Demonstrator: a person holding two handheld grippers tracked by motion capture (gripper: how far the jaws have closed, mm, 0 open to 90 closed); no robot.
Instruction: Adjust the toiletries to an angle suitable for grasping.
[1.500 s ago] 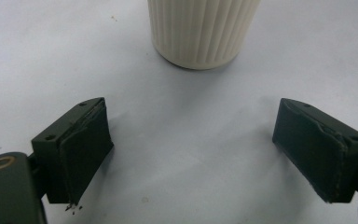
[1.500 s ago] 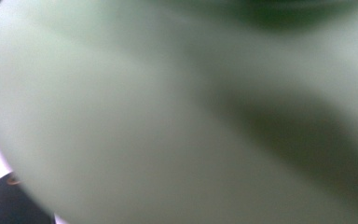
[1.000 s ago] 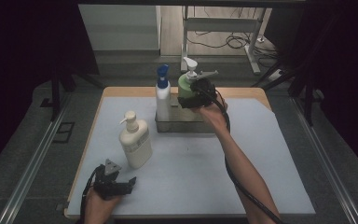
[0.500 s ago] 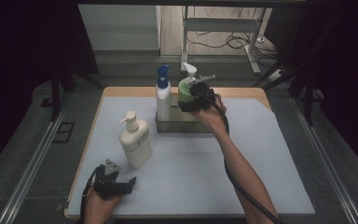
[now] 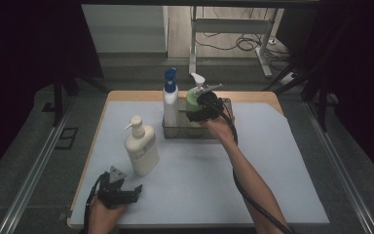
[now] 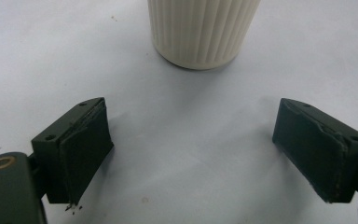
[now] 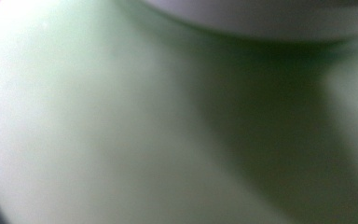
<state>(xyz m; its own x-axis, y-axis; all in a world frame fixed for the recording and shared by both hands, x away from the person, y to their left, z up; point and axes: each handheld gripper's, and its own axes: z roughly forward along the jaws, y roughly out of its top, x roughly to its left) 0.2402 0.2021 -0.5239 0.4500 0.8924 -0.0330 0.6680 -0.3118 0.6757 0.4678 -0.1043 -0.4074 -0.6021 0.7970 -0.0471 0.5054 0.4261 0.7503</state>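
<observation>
A green bottle (image 5: pixel 192 99) with a white pump top hangs low over the metal tray (image 5: pixel 175 132) at the back of the mat, and my right gripper (image 5: pixel 196 111) is shut on its side. In the right gripper view its pale green wall (image 7: pixel 121 130) is very close and blurred, and the jaws are hidden. A white bottle with a blue cap (image 5: pixel 170 102) stands in the tray's left part. My left gripper (image 5: pixel 135 191) rests at the front left, open, with bare mat between its jaws (image 6: pixel 191 154). The cream pump bottle (image 5: pixel 141 148) stands just beyond it, its ribbed base (image 6: pixel 200 32) ahead of the jaws.
A light mat (image 5: pixel 272 161) covers the wooden table (image 5: pixel 126 95). The right gripper's cable runs along the forearm to the front edge. Dark floor, metal rails and a desk frame with cables lie beyond the table.
My right gripper has come down with the green bottle toward the tray. The left gripper and the other two bottles have stayed put.
</observation>
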